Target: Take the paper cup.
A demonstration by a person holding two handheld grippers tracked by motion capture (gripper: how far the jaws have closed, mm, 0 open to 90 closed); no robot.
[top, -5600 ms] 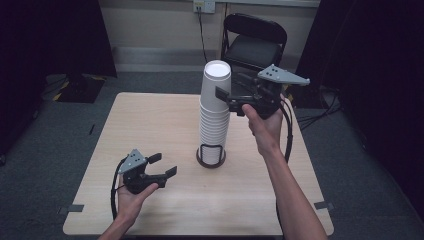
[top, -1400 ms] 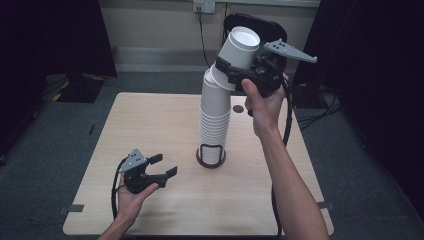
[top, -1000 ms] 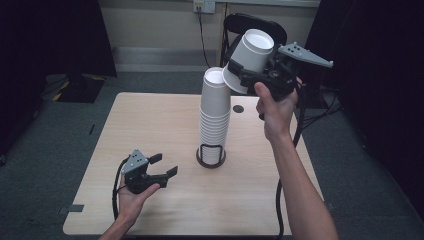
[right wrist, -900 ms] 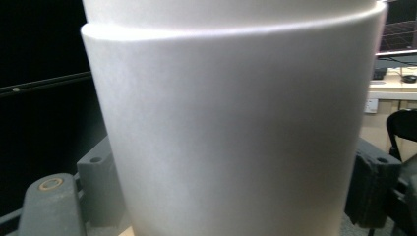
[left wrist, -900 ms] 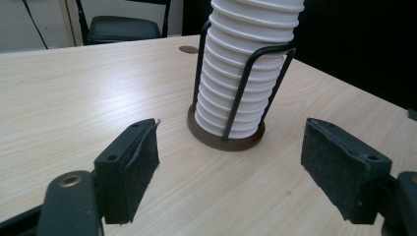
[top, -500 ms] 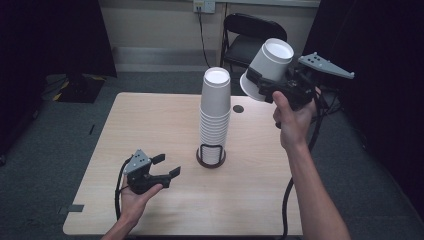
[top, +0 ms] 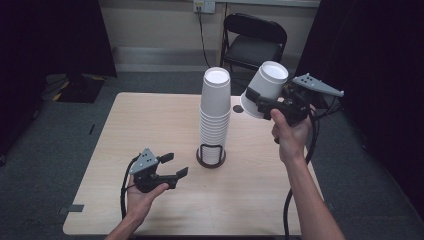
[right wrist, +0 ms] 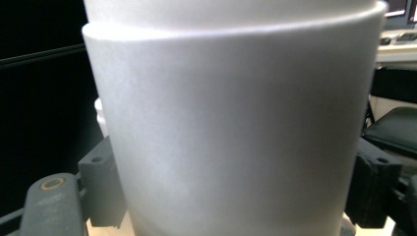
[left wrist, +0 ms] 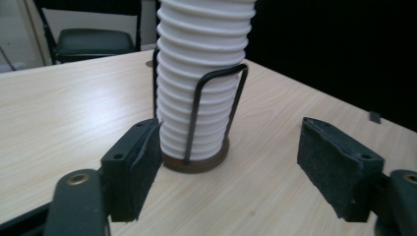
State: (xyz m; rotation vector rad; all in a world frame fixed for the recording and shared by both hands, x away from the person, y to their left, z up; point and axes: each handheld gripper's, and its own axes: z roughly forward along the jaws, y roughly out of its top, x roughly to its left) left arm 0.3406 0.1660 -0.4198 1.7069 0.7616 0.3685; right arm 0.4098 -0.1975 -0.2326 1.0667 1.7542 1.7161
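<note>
High view: single white paper cup (top: 265,89) clamped upside down in the black right gripper (top: 260,100), raised in the air above the far right edge of the pale wooden table (top: 150,120), just right of the tall stack of white paper cups (top: 215,117); long axis tilted, flat bottom up and toward the far right, open mouth down and toward the stack. Stack upright near the table's middle, seated in a black wire holder on a round brown base (top: 210,156). Black left gripper (top: 175,165) low over the near left part of the table, jaws apart and just now narrowing a little, nothing between them. Left gripper view: ribbed stack and wire holder straight ahead, beyond the spread pads (left wrist: 140,162). Right gripper view: cup wall close up, pressed between both pads (right wrist: 101,189).
</note>
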